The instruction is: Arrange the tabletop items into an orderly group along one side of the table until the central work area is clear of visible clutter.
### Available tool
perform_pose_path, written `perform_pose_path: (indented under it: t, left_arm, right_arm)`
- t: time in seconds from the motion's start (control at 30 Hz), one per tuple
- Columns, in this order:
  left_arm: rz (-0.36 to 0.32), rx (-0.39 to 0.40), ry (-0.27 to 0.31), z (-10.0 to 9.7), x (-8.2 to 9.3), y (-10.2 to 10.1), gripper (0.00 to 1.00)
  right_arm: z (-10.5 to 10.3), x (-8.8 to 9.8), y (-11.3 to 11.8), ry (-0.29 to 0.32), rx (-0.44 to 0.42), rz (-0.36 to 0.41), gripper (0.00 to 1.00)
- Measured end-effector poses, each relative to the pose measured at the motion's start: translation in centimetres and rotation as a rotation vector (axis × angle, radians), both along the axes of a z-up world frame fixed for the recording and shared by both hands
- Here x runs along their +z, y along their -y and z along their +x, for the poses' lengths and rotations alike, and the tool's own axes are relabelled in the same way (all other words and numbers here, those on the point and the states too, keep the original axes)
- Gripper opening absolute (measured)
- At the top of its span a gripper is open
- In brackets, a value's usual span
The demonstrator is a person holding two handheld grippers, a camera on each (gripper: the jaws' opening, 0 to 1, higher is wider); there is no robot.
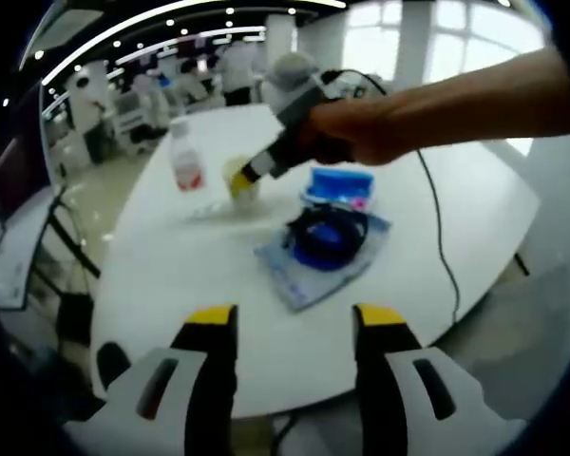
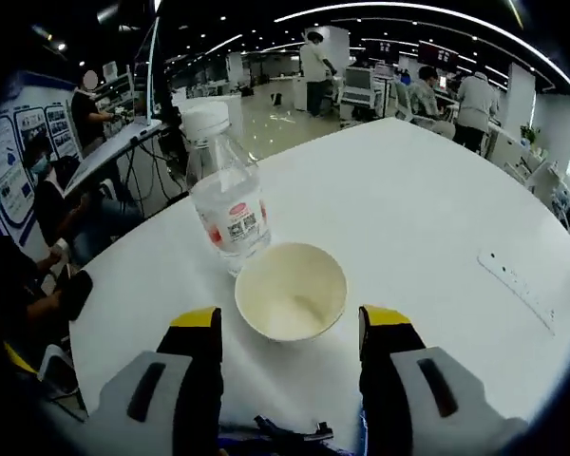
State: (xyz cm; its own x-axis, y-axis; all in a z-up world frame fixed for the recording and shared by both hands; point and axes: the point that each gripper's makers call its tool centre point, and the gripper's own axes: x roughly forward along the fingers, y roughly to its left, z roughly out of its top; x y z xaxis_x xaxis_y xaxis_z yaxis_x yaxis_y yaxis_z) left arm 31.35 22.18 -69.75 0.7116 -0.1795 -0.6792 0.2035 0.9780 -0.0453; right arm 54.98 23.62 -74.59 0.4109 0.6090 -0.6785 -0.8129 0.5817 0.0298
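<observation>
One upright bottle (image 2: pixel 226 195) stands beside bowl (image 2: pixel 291 290).

The table (image 1: pixel 199 285) is seen in the left gripper view from beyond its near edge, from above and well back, so that most of its round top is taken in. In the right gripper view the table is looked across from low and close, with the bowl (image 2: pixel 291 290) just ahead and the bottle (image 2: pixel 226 204) behind it. Bowl (image 1: pixel 241 180) and bottle (image 1: pixel 186 163) are shared by both views.
</observation>
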Motion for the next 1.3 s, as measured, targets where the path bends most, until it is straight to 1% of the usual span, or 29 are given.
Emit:
perform_pose_path:
  t: [0.07,0.2,0.37,0.43,0.5,0.57,0.6,0.67,0.73,0.8,0.83,0.9,0.93,1.03,1.13,1.23,1.3]
  left_arm:
    - [0.0,0.004,0.0,0.0,0.0,-0.1,0.45]
    - [0.0,0.006,-0.001,0.1,0.0,-0.1,0.45]
    - [0.001,0.004,-0.003,0.0,0.0,-0.1,0.44]
    - [0.001,0.004,-0.004,0.0,-0.1,0.0,0.44]
    - [0.003,0.002,-0.005,0.0,-0.1,0.0,0.44]
    - [0.004,-0.001,-0.006,0.0,-0.1,0.0,0.44]
    - [0.003,0.0,-0.005,0.0,-0.1,0.0,0.44]
    - [0.001,0.002,-0.003,0.0,-0.1,0.0,0.44]
    - [0.002,0.004,-0.006,0.0,-0.2,0.0,0.44]
    - [0.003,0.005,-0.006,0.0,-0.1,0.0,0.44]
    - [0.003,0.006,-0.006,-0.1,-0.1,0.0,0.44]
    - [0.003,0.003,-0.008,-0.1,0.0,0.0,0.44]
    - [0.005,0.002,-0.009,-0.2,0.0,0.1,0.44]
    - [0.009,-0.006,-0.012,-0.2,-0.1,0.2,0.44]
    - [0.012,-0.009,-0.015,-0.2,-0.2,0.2,0.44]
    - [0.012,-0.007,-0.016,0.0,-0.4,0.1,0.44]
    - [0.011,-0.005,-0.017,0.0,-0.4,0.1,0.44]
  right_arm:
    - [0.0,-0.1,-0.1,0.002,0.004,0.0,0.55]
    - [0.4,0.4,-0.3,0.012,-0.005,0.018,0.47]
    - [0.5,0.2,-0.5,-0.001,0.019,0.007,0.45]
    - [0.2,0.2,-0.8,-0.01,0.048,0.014,0.45]
    - [0.1,0.1,-0.9,-0.014,0.08,0.006,0.43]
    - [-0.2,-0.1,-1.0,-0.022,0.12,-0.006,0.39]
    - [-0.1,-0.3,-1.0,-0.015,0.136,-0.018,0.37]
    - [-0.1,-0.3,-0.9,-0.016,0.148,-0.024,0.35]
    - [-0.1,-0.3,-0.9,-0.023,0.158,-0.022,0.38]
    - [-0.2,-0.2,-0.9,-0.027,0.163,-0.024,0.45]
    - [-0.2,-0.1,-0.9,-0.02,0.162,-0.022,0.51]
    - [-0.3,0.3,-1.2,-0.017,0.157,-0.017,0.59]
    - [-0.1,0.6,-1.5,-0.003,0.15,-0.013,0.62]
    - [0.2,0.9,-2.1,0.018,0.143,-0.032,0.67]
    - [0.5,0.4,-2.8,0.014,0.141,-0.064,0.68]
    - [0.7,0.2,-3.4,0.005,0.131,-0.069,0.66]
    - [0.9,0.0,-3.9,-0.002,0.123,-0.072,0.62]
